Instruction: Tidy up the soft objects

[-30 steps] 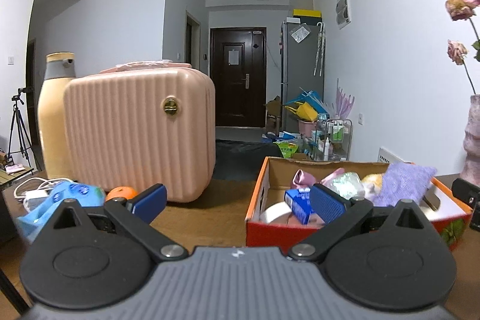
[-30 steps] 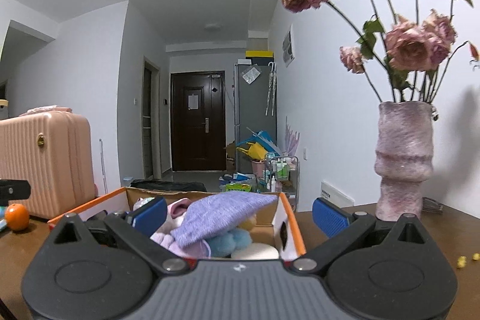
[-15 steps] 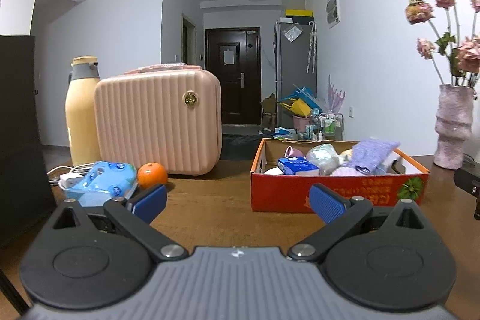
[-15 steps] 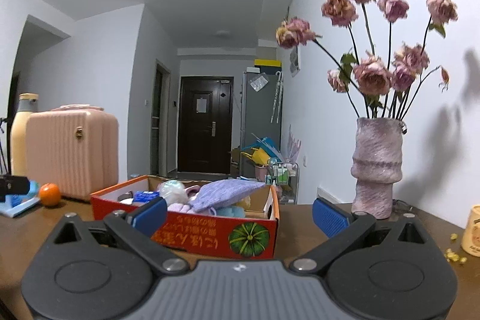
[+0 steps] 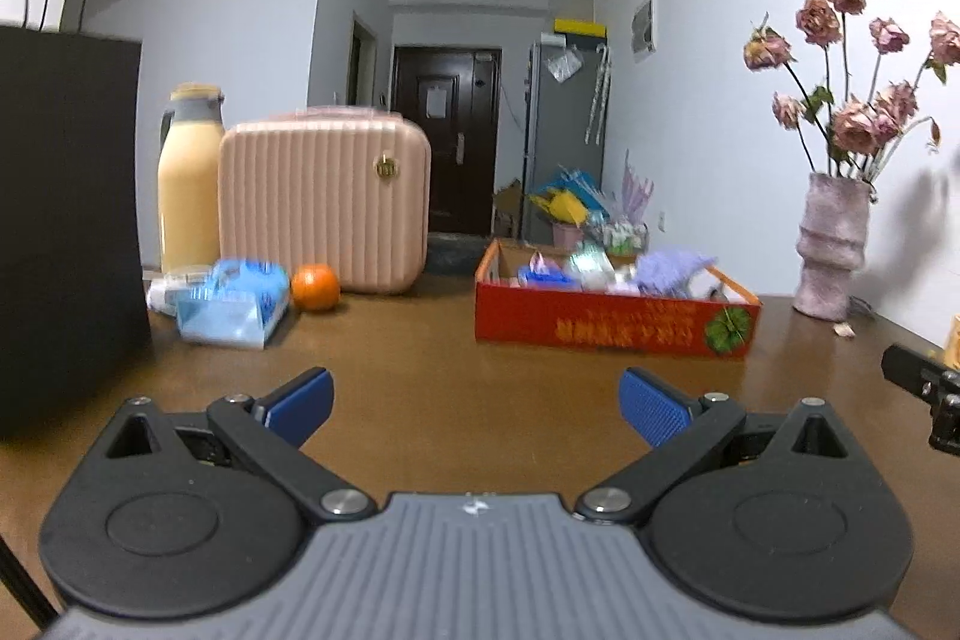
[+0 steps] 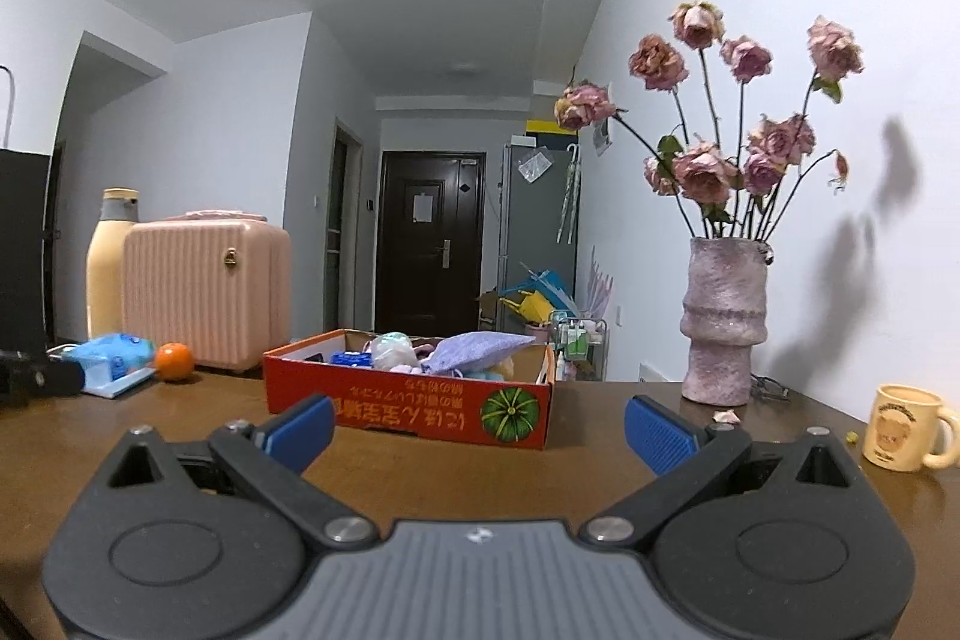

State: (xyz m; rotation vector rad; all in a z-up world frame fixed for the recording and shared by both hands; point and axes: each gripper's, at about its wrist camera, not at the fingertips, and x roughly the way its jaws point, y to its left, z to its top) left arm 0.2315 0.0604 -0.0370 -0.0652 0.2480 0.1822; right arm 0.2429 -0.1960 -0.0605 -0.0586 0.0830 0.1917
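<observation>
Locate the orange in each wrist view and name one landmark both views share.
Left wrist: the orange sits left of centre on the table, just in front of the pink case.
Right wrist: the orange sits far left, again beside the pink case.
Shared landmark: the red box, to the right of the orange in both.

box [image 5: 612,327] mid-table [image 5: 456,376], suitcase [image 5: 324,208] left, vase [image 5: 831,244] right
</observation>
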